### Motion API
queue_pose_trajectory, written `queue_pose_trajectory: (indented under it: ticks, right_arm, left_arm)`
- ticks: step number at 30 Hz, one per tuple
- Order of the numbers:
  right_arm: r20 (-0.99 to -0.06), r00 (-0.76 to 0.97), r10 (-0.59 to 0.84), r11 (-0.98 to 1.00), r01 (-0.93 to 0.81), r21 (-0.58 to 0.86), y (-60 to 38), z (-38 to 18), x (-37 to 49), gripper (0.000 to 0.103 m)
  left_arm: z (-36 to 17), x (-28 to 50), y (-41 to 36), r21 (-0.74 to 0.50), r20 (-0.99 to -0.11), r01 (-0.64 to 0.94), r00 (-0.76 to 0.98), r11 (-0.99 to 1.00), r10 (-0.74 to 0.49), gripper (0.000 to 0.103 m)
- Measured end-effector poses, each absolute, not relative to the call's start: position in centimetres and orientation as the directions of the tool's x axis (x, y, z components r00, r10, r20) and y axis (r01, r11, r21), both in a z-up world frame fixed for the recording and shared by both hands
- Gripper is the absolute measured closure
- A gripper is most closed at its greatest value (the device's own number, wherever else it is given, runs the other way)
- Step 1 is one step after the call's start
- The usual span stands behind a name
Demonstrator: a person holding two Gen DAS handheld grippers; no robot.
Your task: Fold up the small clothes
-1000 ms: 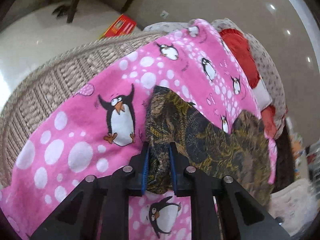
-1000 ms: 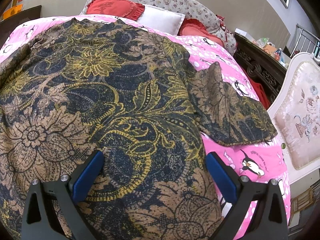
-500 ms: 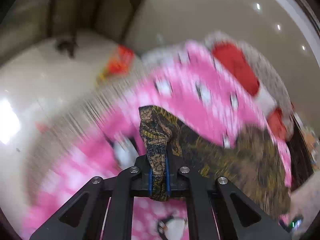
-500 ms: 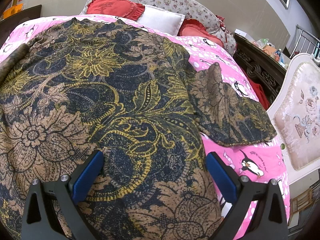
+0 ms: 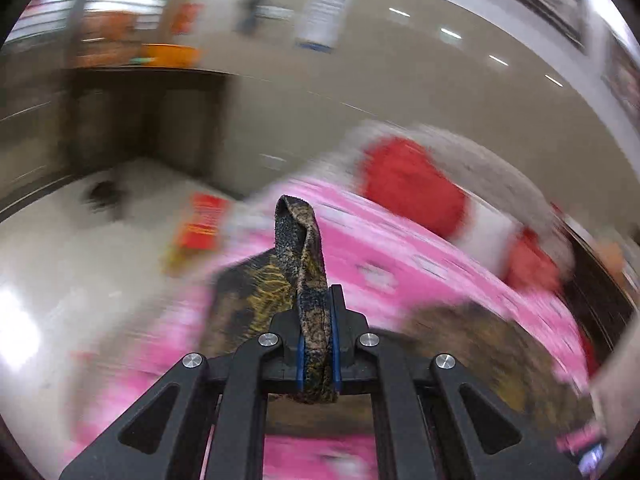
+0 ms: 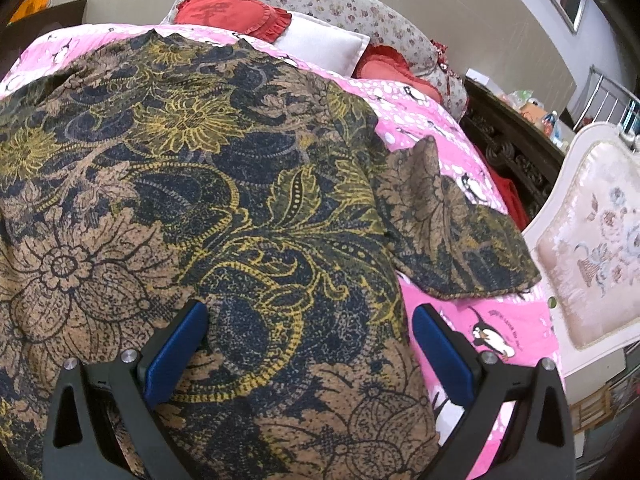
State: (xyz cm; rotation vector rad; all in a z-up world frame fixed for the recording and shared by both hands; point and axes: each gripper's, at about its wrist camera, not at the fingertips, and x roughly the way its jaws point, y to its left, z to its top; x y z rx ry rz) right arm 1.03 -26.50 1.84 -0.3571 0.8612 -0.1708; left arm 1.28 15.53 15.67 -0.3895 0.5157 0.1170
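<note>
A dark blue, brown and yellow floral shirt (image 6: 224, 184) lies spread on a pink penguin-print bedspread (image 6: 460, 160). Its right sleeve (image 6: 452, 236) sticks out to the right. My right gripper (image 6: 308, 344) is open and hovers just above the shirt's lower body, jaws wide apart. My left gripper (image 5: 318, 336) is shut on a folded edge of the same shirt (image 5: 304, 248) and holds it lifted above the bed; the cloth loops up past the fingertips. The left wrist view is motion-blurred.
Red pillows (image 6: 228, 12), a white pillow (image 6: 320, 44) and a floral bolster (image 6: 344, 4) lie at the head of the bed. A white upholstered chair (image 6: 588, 260) stands at the right. Dark furniture (image 5: 148, 120) and a red box (image 5: 202, 220) are on the floor left.
My left gripper has closed on the shirt's edge and lifted it up off the bed, swinging upward fast. The shirt's left edge has left the right view. My right gripper has stayed still.
</note>
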Motion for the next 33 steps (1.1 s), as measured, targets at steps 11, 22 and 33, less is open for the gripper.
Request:
queue_pose_trajectory:
  ticks: [11, 22, 33]
  right_arm:
    - [-0.775, 0.602, -0.191, 0.97, -0.007, -0.244, -28.4, 1.8, 1.9, 0.0]
    - [-0.751, 0.645, 0.144, 0.986, -0.155, 0.056, -28.2, 7.6, 6.3, 0.001]
    - [-0.667, 0.507, 0.546, 0.836, -0.277, 0.474, -27.1, 1.3, 11.8, 0.046]
  left_arm:
    - [5.3, 9.7, -9.2, -0.366, -0.641, 0.232, 0.64, 0.901, -0.425, 0.103]
    - [4.2, 1.1, -5.4, -0.173, -0.697, 0.302, 0.635, 0.937, -0.333, 0.091]
    - [1.6, -0.8, 3.1, -0.375, -0.665, 0.062, 0.677, 0.925, -0.315, 0.092]
